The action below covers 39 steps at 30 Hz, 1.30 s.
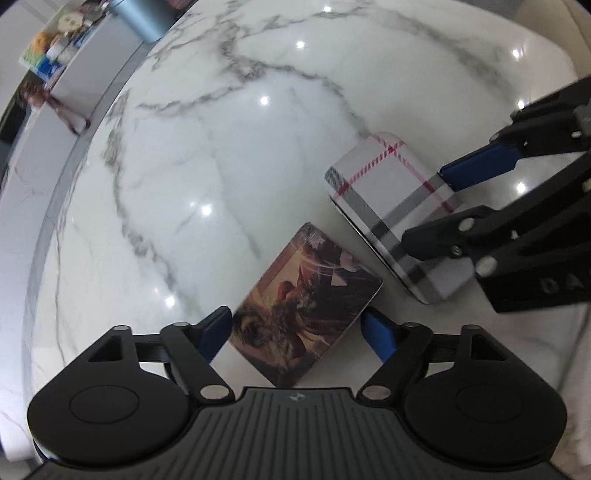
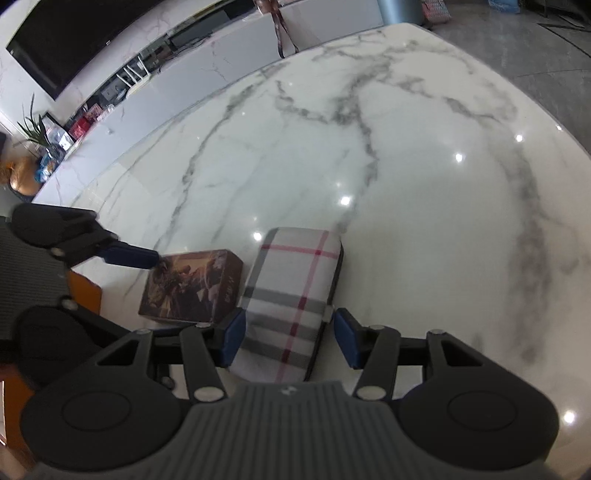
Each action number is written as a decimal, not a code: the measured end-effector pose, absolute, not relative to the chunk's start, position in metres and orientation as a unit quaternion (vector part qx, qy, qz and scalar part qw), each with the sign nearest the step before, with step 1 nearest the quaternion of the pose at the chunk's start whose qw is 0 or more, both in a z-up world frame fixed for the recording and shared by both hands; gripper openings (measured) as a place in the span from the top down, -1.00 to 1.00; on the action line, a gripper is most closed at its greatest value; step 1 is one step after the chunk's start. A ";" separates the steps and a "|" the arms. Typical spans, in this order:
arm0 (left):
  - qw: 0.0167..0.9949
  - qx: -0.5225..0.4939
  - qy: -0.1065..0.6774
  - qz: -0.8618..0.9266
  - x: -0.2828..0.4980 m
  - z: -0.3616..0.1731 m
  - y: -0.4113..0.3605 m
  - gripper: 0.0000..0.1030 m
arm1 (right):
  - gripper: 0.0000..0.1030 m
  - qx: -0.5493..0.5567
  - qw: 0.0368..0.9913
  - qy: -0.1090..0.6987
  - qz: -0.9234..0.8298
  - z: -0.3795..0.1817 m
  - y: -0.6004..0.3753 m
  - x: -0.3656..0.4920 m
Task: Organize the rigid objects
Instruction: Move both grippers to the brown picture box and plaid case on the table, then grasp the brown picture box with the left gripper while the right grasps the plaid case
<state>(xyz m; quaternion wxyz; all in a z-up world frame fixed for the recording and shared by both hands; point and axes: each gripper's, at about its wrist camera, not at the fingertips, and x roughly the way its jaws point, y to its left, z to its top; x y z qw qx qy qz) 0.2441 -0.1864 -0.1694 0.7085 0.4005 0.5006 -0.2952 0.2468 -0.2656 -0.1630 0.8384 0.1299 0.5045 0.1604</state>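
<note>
A brown box with printed artwork (image 1: 306, 295) lies flat on the marble table (image 1: 221, 147). My left gripper (image 1: 297, 325) points down over its near end, open, with a blue pad on each side and a narrow gap at both. To its right lies a white box with grey and red plaid stripes (image 1: 384, 184), parallel to it. My right gripper (image 2: 290, 338) straddles the near end of that plaid box (image 2: 295, 273); its left pad sits against the box side while its right pad stands clear of it, so it is open. The brown box (image 2: 192, 288) shows beside the plaid box, with a left fingertip (image 2: 147, 258) at its corner.
Bare marble stretches beyond both boxes to the table's rounded far edge (image 2: 406, 27). A long white cabinet (image 2: 221, 62) with a dark screen (image 2: 74, 44) above it runs behind the table. A blue-grey bin (image 1: 140, 18) stands past the edge. An orange-brown seat (image 2: 85, 291) is near the left.
</note>
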 end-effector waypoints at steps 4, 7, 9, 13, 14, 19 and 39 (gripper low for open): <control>0.712 0.363 0.519 -0.303 0.261 -0.168 -0.186 -0.79 | -0.03 0.126 0.844 0.494 0.164 -0.163 -0.262 0.247; 0.721 0.327 0.541 -0.284 0.268 -0.168 -0.181 -0.71 | 0.08 0.133 0.848 0.489 0.157 -0.164 -0.265 0.247; 0.726 0.295 0.562 -0.265 0.273 -0.168 -0.174 -0.67 | 0.13 0.140 0.847 0.488 0.159 -0.164 -0.266 0.247; 0.725 0.179 0.633 -0.205 0.281 -0.171 -0.149 -0.55 | 0.22 0.153 0.845 0.486 0.160 -0.166 -0.268 0.249; 0.726 0.145 0.647 -0.184 0.281 -0.172 -0.141 -0.51 | 0.22 0.154 0.845 0.486 0.160 -0.166 -0.268 0.249; 0.737 0.077 0.662 -0.110 0.259 -0.169 -0.121 -0.41 | 0.28 0.144 0.844 0.488 0.167 -0.165 -0.265 0.249; 0.774 -0.180 0.606 -0.050 0.216 -0.147 -0.067 -0.72 | 0.27 0.191 0.818 0.516 0.167 -0.168 -0.281 0.244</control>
